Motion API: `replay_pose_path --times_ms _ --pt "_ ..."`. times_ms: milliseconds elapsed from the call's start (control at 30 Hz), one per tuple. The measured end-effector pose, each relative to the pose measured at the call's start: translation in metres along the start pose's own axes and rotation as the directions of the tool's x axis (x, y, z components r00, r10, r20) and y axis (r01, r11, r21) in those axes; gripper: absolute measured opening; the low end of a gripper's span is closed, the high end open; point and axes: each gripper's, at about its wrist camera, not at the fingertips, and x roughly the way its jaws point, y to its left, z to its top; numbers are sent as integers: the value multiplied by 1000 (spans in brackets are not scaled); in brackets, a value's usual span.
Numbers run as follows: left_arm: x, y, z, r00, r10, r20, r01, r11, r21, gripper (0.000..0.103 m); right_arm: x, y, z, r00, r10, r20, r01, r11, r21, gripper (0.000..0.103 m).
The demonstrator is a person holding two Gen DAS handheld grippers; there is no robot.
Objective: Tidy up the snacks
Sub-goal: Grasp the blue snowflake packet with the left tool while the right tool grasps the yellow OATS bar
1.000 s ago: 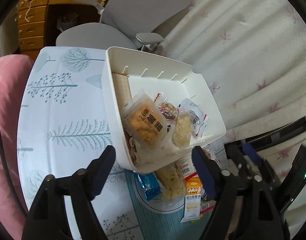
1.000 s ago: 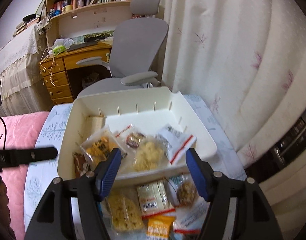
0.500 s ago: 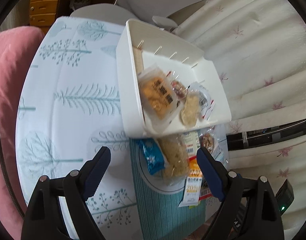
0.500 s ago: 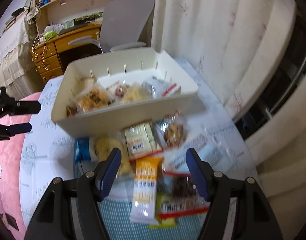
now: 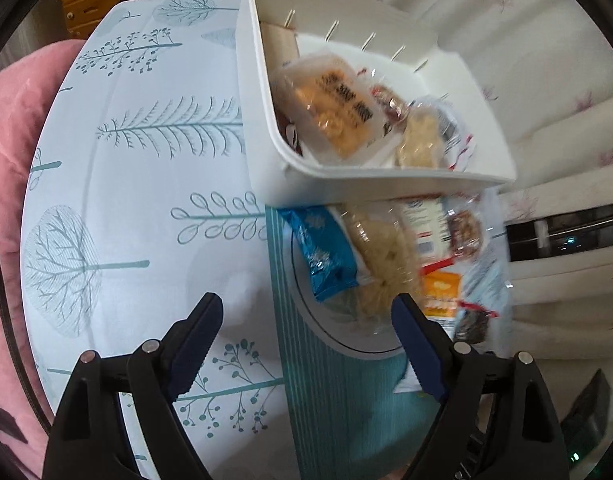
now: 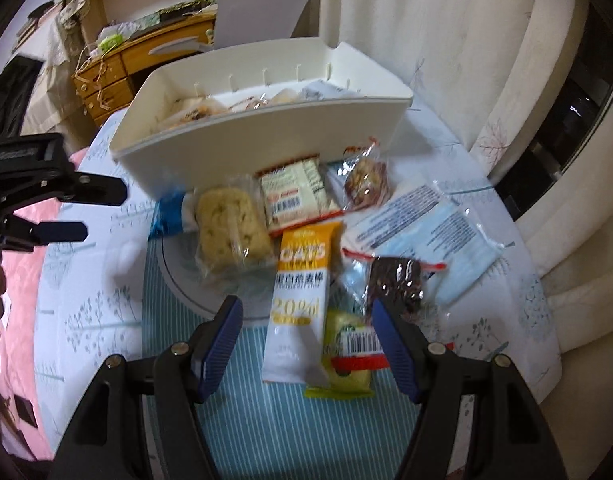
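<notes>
My left hand-held gripper (image 5: 306, 336) hangs wide open over the table (image 5: 146, 200), its blue pads holding nothing. My right hand-held gripper (image 6: 306, 340) is spread just as wide and also has hold of nothing; the lower end of the oat bar (image 6: 300, 304) lies between its fingers, apart from both.

From the left wrist I look down into the white bin (image 5: 386, 188). Inside it lie an orange-printed packet (image 5: 334, 108), a pale crumbly snack (image 5: 420, 142) and a small red-wrapped piece (image 5: 388, 98), all pushed toward the near wall. The right wrist sees the same bin from lower down, so most of its contents hide behind the front wall (image 6: 262, 140).

The right view makes up for that with the loose snacks on the striped teal mat (image 6: 266, 420): a yellow rice cake in clear wrap (image 6: 230, 224), a white cracker packet with a barcode (image 6: 298, 196), a nut cluster (image 6: 366, 184), a dark bar in clear wrap (image 6: 398, 280), a yellow-green packet (image 6: 346, 356) under the oat bar's edge, and a pale blue packet (image 6: 438, 240) off to the right. The left view blurs most of these but shows the blue foil packet (image 5: 326, 252) plainly, just beside the rice cake; from the right it is half tucked under the bin. Only the right view catches my left gripper, at its left edge.
</notes>
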Motion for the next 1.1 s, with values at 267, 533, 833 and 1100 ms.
replay_pose_path --times_ms 267,533,833,1100 --pt "27 -17 0 993 117 14 -117 993 -29 78 17 -4 -10 997 72 -32 -74 993 -88 68" --pt "49 -28 17 975 217 40 -214 974 -72 71 35 -6 -12 989 147 -22 -148 971 -189 68" --pt "65 -36 18 967 253 25 -249 961 -118 52 43 -8 -8 978 210 -8 -204 942 -268 68" --pt "63 -32 16 971 236 42 -229 965 -128 34 51 -4 2 961 273 -50 -275 909 -315 67"
